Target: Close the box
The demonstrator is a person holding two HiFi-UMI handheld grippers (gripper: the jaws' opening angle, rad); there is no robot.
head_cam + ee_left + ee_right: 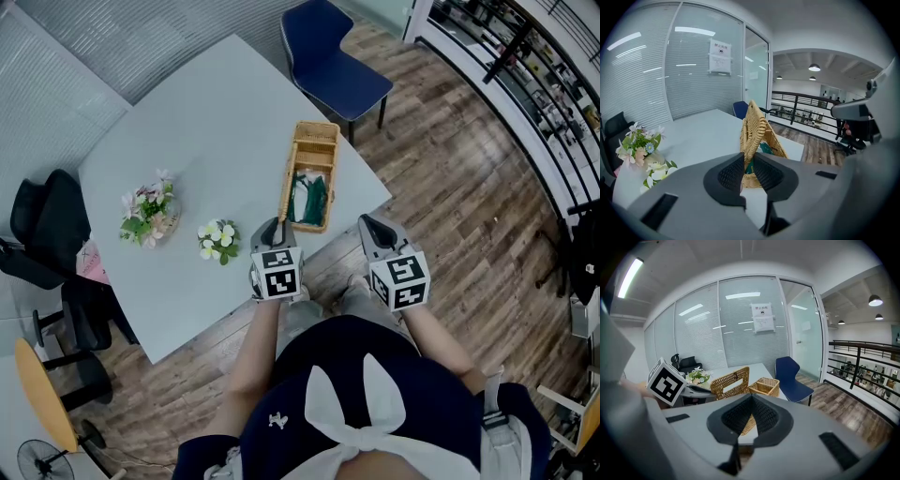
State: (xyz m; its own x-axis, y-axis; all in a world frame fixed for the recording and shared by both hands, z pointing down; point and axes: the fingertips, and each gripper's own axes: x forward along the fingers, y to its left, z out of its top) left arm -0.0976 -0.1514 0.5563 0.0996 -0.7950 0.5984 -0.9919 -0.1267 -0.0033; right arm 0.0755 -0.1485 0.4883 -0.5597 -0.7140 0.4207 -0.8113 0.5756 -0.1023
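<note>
The wicker box (330,183) sits open in mid-frame, at the near edge of the table (216,122), with its lid (289,178) upright along its left side. The left gripper (272,230) is just beside the lid's near end, its jaws a narrow slit that seems to grip nothing. To the right, past the table edge, the right gripper (373,228) has its tips together and is empty.

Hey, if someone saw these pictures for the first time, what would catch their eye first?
The open wicker box near the white table's right edge stands out, its lid upright and something green inside. Next come the checkered marker cubes on the left gripper and right gripper, both just short of the box. Two flower bunches sit further left.
</note>
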